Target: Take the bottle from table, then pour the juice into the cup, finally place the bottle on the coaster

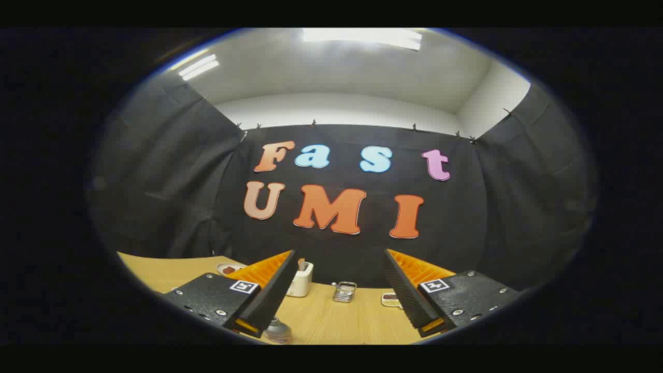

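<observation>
A small glass cup (344, 291) stands upright on the wooden worktop (331, 321), beyond the gripper (334, 311). What is in it is too small to tell. A white box (301, 280) stands to its left with something poking out of the top. A small dish (228, 269) sits farther left, and a flat coaster (389, 299) lies just right of the cup. A round grey cap (277, 330), maybe the bottle's top, shows low by the left finger. The gripper is wide open and holds nothing.
</observation>
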